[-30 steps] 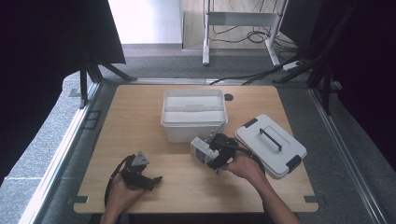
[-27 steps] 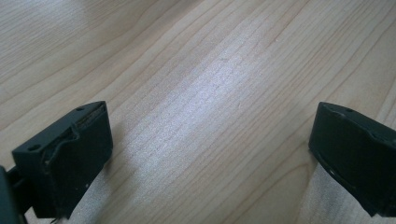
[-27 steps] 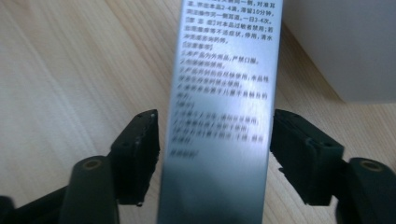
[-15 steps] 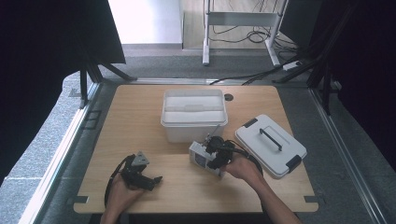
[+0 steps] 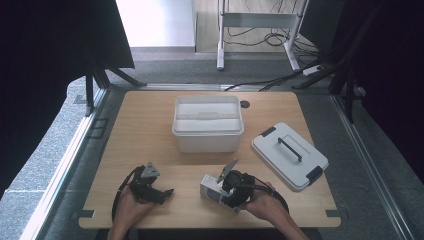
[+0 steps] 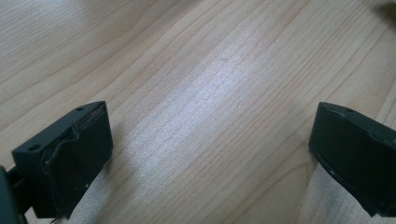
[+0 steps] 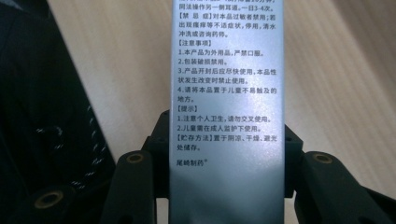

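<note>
Now my right gripper [image 5: 224, 189] has its jaws clamped on the silver printed cardboard box [image 7: 226, 112]; held near one end, it could twist loose. My left gripper [image 5: 159, 192] rests with jaws apart on the wooden table [image 6: 210, 93].

Our left gripper [image 5: 159, 193] and right gripper [image 5: 220, 189] are black, each topped with a grey three-cornered plate and trailing a black cable. Their blocky jaws are matte black, brass-coloured screws set in the right one's arms.
</note>
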The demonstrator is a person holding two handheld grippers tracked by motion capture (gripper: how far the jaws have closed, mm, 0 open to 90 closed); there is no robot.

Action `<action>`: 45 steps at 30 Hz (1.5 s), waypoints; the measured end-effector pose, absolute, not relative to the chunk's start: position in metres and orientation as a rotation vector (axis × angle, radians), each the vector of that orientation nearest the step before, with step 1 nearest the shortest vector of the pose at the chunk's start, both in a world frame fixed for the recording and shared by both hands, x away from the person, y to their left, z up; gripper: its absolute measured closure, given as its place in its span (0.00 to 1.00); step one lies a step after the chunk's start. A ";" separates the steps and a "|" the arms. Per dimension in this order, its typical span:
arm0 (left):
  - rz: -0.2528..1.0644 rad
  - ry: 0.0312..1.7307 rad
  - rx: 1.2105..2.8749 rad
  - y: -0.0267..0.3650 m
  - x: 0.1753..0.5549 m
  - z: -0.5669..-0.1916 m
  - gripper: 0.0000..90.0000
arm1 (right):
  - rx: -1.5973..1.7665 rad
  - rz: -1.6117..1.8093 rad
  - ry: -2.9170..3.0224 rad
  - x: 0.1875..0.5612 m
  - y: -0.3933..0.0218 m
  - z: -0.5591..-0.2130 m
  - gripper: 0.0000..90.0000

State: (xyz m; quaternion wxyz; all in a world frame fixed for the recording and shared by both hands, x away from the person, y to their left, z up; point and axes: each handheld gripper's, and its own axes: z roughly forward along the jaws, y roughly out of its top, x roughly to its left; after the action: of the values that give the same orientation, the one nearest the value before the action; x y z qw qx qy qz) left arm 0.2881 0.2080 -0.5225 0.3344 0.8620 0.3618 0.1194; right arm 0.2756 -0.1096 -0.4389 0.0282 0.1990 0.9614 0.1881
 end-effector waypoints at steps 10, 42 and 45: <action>0.311 0.944 2.250 0.208 0.288 -0.522 0.00 | 0.576 0.605 2.975 0.264 -0.114 -0.440 0.51; 0.283 0.949 2.244 0.209 0.292 -0.519 0.03 | 0.838 0.894 2.797 0.312 -0.176 -0.419 0.35; 0.256 0.924 2.218 0.209 0.301 -0.508 0.02 | 0.879 0.924 2.742 0.326 -0.183 -0.431 0.29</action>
State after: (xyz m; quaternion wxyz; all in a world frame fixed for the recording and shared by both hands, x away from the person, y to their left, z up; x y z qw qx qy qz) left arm 0.3009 0.2092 -0.5081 0.3545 0.8583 0.3576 0.0990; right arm 0.3259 -0.1828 -0.4309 0.0587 0.2902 0.9051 0.3052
